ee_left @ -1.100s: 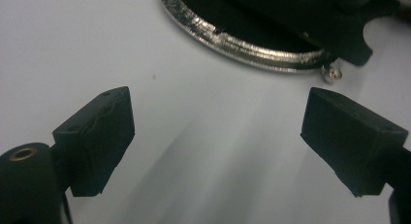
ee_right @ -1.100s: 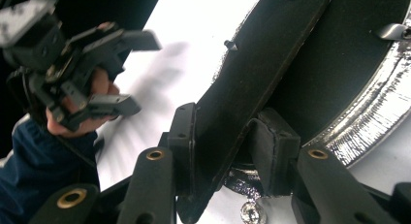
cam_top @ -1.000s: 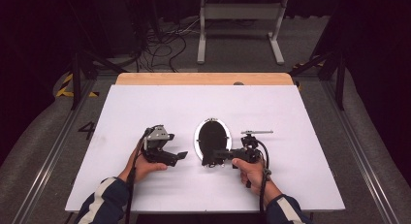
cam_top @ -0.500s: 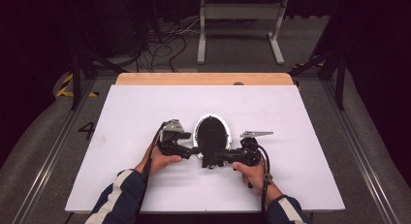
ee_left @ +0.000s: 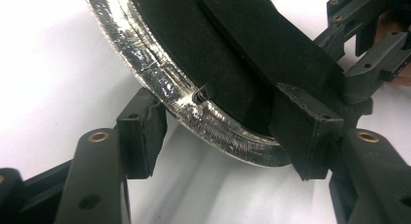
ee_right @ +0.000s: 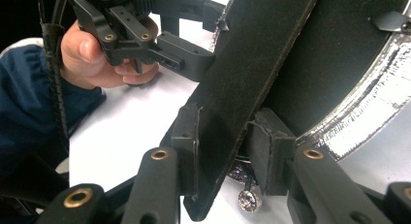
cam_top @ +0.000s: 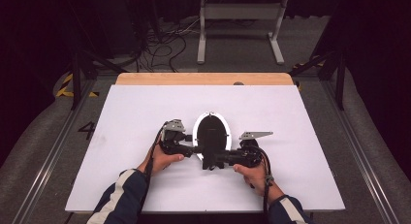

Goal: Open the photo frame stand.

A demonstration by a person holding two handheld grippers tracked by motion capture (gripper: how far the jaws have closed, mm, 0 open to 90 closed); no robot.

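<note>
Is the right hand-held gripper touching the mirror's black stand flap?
Touching. In the right gripper view, the right hand-held gripper has both pads pressed against the black stand flap of the mirror, with no gap showing.

Oval silver-rimmed mirror (cam_top: 211, 132), black back up, mid-table.

You had white table top (cam_top: 145, 117) filling middle of high view, bare wooden strip (cam_top: 203, 78) along its far edge. Small dark spot (cam_top: 238, 83) sat on that strip, right of centre. Oval mirror (cam_top: 211, 132), black back up inside silvery rim, stood tilted on white surface at frame centre, lower rim down on surface. Grey floor (cam_top: 43, 151) ran along both sides. White stand (cam_top: 241, 20) stood at upper centre, beyond table.
</note>
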